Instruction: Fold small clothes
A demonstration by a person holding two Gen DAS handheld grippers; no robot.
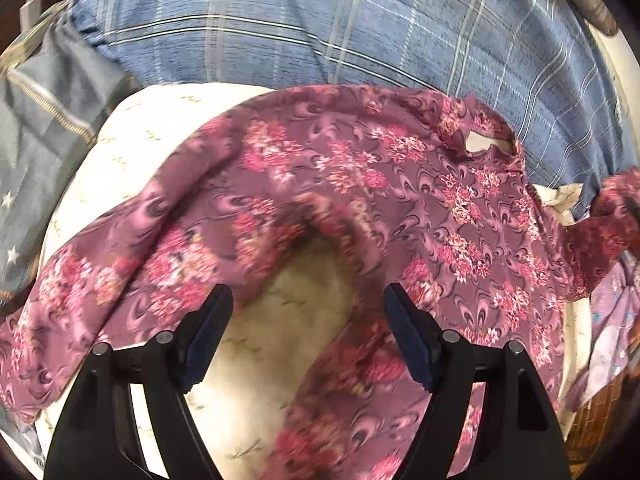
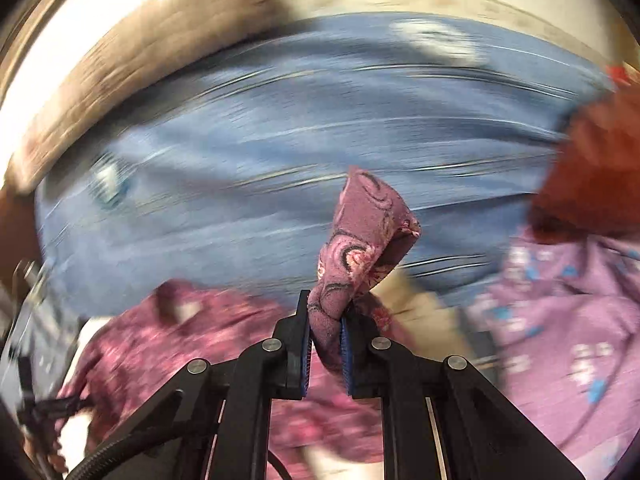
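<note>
Two views showed one garment caught mid-handling. In the left wrist view, the left gripper [image 1: 308, 320] stood spread wide with nothing between its pads, poised just above a cream cushion [image 1: 132, 132]. The floral top [image 1: 360, 184], mauve with pink flower clusters, lay draped across that cushion with its neckline [image 1: 486, 142] toward the far right, and it arched around a bare patch of cream directly ahead of the gripper. A blue checked bedspread [image 1: 320, 28] filled the background, and a grey starred cloth [image 1: 44, 148] lay at the left edge.

In the right wrist view, heavily blurred, the right gripper [image 2: 325, 320] was pressed together on a bunched fold of the floral top [image 2: 360, 240], which stood up above the pads while the rest of the cloth trailed down to the lower left. A lilac printed garment [image 2: 560, 312] and something rust-red [image 2: 600, 160] sat at the right, too smeared to identify further.

The cloth looked thin, light and limp; it would likely sag and slide rather than hold a crease, so a single pinch would only gather it. The better hold for the free gripper seemed to be a hem or shoulder seam near the arched edge, well apart from the right one's grip, so the panel could be pulled taut before folding.
</note>
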